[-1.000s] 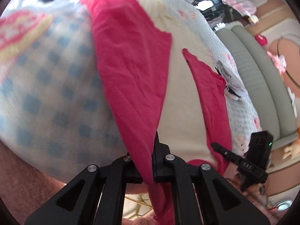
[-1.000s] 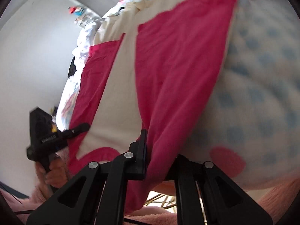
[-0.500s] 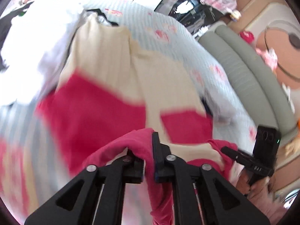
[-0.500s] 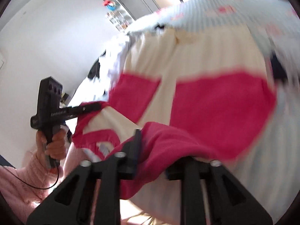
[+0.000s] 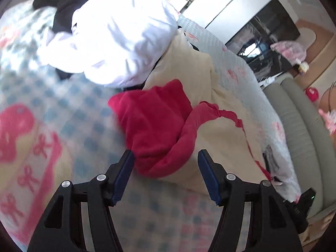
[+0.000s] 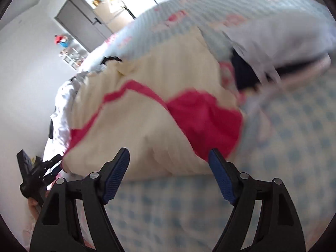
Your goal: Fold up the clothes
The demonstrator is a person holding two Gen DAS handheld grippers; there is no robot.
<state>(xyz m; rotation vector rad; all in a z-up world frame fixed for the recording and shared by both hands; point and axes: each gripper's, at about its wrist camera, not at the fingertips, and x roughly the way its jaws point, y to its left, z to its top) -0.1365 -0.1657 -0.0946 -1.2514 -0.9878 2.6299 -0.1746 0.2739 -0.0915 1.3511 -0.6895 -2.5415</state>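
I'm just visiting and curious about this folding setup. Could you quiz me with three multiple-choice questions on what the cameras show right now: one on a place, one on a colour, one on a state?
1. Where is the white clothes pile?
A. Beyond the cream-and-red garment
B. On the floor
C. In a basket

2. What colour are the pads of the left hand-held gripper?
A. Green
B. Blue
C. Yellow

3. How is the right hand-held gripper?
A. Shut on cloth
B. Open, holding nothing
C. Out of view

Key: A, the pile lies on the bedspread past the garment; B, blue ribbed pads show; B, its fingers stand apart, empty.
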